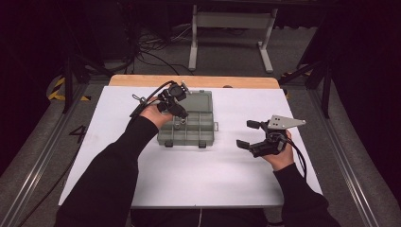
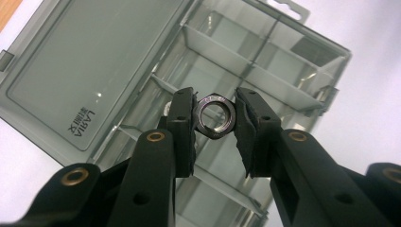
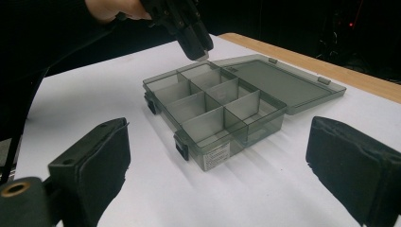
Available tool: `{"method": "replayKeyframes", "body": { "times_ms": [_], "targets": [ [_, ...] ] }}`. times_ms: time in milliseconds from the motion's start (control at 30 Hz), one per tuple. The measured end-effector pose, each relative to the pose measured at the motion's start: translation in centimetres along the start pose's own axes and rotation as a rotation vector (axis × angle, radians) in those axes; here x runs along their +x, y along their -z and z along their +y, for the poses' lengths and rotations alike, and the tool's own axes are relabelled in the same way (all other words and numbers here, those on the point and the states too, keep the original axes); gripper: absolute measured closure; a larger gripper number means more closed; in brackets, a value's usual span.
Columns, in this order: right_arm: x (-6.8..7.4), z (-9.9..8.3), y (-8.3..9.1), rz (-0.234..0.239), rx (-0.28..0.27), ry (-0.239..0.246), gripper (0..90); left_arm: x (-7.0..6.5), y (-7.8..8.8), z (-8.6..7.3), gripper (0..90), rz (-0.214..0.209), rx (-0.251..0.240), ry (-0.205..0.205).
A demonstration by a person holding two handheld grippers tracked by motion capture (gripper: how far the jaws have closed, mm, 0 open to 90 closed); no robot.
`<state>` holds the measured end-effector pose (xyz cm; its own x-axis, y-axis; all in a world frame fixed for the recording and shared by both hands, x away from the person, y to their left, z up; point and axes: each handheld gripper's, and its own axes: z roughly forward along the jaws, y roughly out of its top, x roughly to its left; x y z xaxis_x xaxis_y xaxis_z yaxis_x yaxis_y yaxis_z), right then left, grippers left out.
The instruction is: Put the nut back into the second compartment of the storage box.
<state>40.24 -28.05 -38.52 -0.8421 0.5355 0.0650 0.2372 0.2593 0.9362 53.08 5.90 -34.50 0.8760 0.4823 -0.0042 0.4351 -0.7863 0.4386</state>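
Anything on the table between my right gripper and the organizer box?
No. In the right gripper view, bare white table separates the open right gripper from the organizer box; the high view agrees.

Dim room, grey carpet floor (image 1: 227, 52); white table frame (image 1: 231, 21) behind, cables (image 1: 151, 47), yellow-black tape (image 1: 59, 90)

nut (image 2: 215, 116): shiny metal | organizer box (image 3: 222, 106): translucent glossy grey plastic | table edge (image 1: 189, 81): wood | sheet (image 1: 227, 175): matt white

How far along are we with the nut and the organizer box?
Done: the organizer box lies open, lid flat. In hand: the left gripper pinches a hex nut above the compartments. Left: lowering and releasing it. The right gripper is open beside the box, holding nothing.
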Motion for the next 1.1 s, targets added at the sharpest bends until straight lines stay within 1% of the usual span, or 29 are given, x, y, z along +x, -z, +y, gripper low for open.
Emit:
{"method": "replayKeyframes", "body": {
  "times_ms": [33, 67, 100, 200, 400, 533, 567, 667, 733, 1033, 1100],
  "targets": [
    [0.0, 0.0, 0.0, 0.0, 0.0, 0.001, 7.8, 0.2, -0.2, 0.0, 69.7, 0.002, 0.005, -0.003],
    [0.0, 0.0, 0.0, 0.0, -0.001, 0.001, 7.8, 0.3, -0.4, 0.0, 69.8, 0.002, 0.014, 0.006],
    [0.0, 0.0, 0.0, 0.0, -0.001, 0.001, 7.8, 0.3, -0.4, 0.0, 69.7, 0.002, 0.014, 0.006],
    [0.0, 0.0, 0.0, 0.0, -0.001, 0.001, 7.8, 0.7, -1.3, -0.2, 69.8, 0.0, 0.018, 0.018],
    [0.1, 0.0, 0.0, 0.001, -0.002, 0.002, 7.8, 1.0, -2.1, -0.3, 69.8, 0.005, 0.043, 0.025],
    [0.1, 0.0, 0.0, 0.002, -0.001, 0.003, 7.8, 1.5, -2.7, -0.6, 69.7, 0.003, 0.047, 0.048],
    [0.1, 0.0, 0.0, 0.002, -0.001, 0.002, 7.8, 1.6, -3.0, -0.7, 69.8, 0.007, 0.049, 0.057],
    [0.1, 0.0, 0.0, 0.003, 0.0, 0.003, 7.8, 1.9, -3.2, -0.9, 69.7, 0.007, 0.054, 0.061],
    [0.1, 0.0, 0.0, 0.003, 0.0, 0.004, 7.8, 2.0, -3.5, -1.1, 69.7, 0.009, 0.056, 0.072],
    [0.1, 0.0, -0.1, 0.003, 0.005, 0.003, 7.8, 2.2, -4.4, -1.3, 69.7, 0.016, 0.084, 0.073],
    [0.1, 0.0, -0.1, 0.004, 0.005, 0.003, 7.8, 2.2, -4.5, -1.3, 69.7, 0.012, 0.092, 0.074]
  ]
}}
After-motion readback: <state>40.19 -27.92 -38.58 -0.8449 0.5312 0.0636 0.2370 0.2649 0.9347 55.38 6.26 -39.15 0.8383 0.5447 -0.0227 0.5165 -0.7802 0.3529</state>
